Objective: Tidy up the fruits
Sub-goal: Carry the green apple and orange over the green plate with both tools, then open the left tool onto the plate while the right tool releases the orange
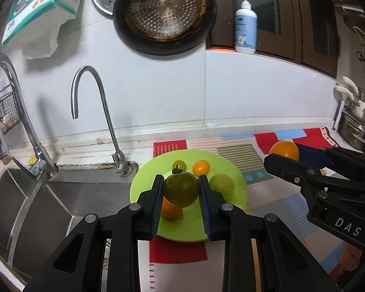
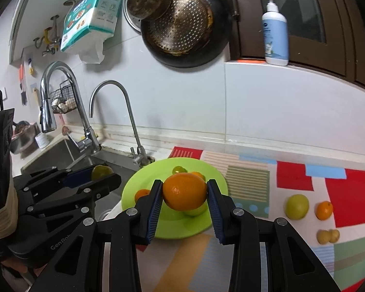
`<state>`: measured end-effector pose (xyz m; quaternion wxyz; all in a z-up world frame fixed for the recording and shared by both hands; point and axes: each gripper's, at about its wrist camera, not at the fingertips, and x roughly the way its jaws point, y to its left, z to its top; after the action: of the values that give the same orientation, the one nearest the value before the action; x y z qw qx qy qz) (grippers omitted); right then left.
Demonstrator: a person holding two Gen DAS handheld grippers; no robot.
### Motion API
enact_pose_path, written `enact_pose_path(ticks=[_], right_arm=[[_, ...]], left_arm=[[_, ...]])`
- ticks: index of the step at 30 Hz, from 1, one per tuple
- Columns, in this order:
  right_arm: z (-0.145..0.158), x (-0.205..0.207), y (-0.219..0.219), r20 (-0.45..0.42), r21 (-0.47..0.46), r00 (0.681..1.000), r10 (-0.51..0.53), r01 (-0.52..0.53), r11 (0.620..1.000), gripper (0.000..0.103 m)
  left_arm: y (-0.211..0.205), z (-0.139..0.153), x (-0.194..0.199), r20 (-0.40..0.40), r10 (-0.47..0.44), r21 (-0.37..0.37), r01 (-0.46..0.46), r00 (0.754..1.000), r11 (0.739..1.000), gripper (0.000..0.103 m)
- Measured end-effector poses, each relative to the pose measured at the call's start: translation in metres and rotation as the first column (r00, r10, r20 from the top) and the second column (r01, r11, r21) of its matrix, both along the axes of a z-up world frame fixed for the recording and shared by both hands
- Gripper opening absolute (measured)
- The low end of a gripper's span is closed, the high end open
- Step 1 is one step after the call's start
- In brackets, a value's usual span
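1. Green plate (image 1: 236, 182) sits on the patterned mat (image 2: 301, 177) beside the sink (image 1: 48, 204); several fruits are already on it.
2. Step: mid-delivery. Next move, I'd say: lower over bare plate, then release.
3. Left gripper (image 1: 181, 189) clamps a green tomato (image 1: 181, 189) above the plate, level.
4. Right gripper (image 2: 185, 194) clamps an orange (image 2: 184, 191), also over the plate.
5. Loose fruits (image 2: 296, 206) remain on the mat.

Even, cool indoor light; strong fisheye warp in both views.

Black vignette fills the corners, and straight lines bow toward the edges. The thin faucet (image 1: 95, 112) throws a soft shadow on the white wall. The steel sink (image 1: 48, 209) shows mild glare. The centre is sharp, the edges slightly soft.
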<state>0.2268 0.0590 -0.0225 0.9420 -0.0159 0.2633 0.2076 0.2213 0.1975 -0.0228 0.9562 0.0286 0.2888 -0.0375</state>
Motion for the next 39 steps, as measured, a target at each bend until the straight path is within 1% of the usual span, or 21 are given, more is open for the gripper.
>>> enact_pose_path(ticks=[6,16,22,28,29,31,33,37,39], right_arm=[[-0.009,0.025,0.016,-0.018,-0.015,1.000,0.022,-0.022,1.000,0.038],[-0.037,0.068,0.031,-0.084,-0.032,0.995,0.051,-0.053,0.998,0.038],[-0.051,0.085,0.037,-0.105,-0.040,0.993,0.060,-0.065,0.997,0.038],[-0.061,0.098,0.042,-0.118,-0.036,0.991,0.063,-0.068,0.997,0.038],[-0.062,0.099,0.042,-0.118,-0.032,0.991,0.063,-0.067,0.997,0.038],[-0.063,0.100,0.043,-0.120,-0.023,0.991,0.067,-0.070,0.997,0.040],[-0.062,0.100,0.042,-0.122,-0.015,0.991,0.062,-0.064,0.998,0.045],[-0.056,0.094,0.038,-0.095,-0.025,0.995,0.040,-0.042,0.999,0.046],[-0.053,0.090,0.033,-0.086,-0.028,0.996,0.023,-0.026,0.999,0.046]], left_arm=[[0.010,-0.012,0.023,-0.022,0.007,0.006,-0.006,1.000,1.000,0.028],[0.023,-0.040,0.060,-0.081,0.023,0.015,-0.022,0.996,1.000,0.028],[0.025,-0.054,0.076,-0.108,0.024,0.021,-0.022,0.994,1.000,0.028],[0.027,-0.062,0.084,-0.124,0.017,0.029,-0.013,0.992,0.999,0.029],[0.027,-0.063,0.084,-0.126,0.015,0.030,-0.011,0.992,0.999,0.030],[0.027,-0.062,0.084,-0.122,0.025,0.039,-0.020,0.992,0.999,0.044],[0.028,-0.059,0.083,-0.113,0.031,0.036,-0.028,0.993,0.999,0.045],[0.030,-0.054,0.077,-0.107,0.049,0.031,-0.046,0.993,0.998,0.046],[0.030,-0.050,0.072,-0.102,0.064,0.026,-0.061,0.993,0.998,0.049]])
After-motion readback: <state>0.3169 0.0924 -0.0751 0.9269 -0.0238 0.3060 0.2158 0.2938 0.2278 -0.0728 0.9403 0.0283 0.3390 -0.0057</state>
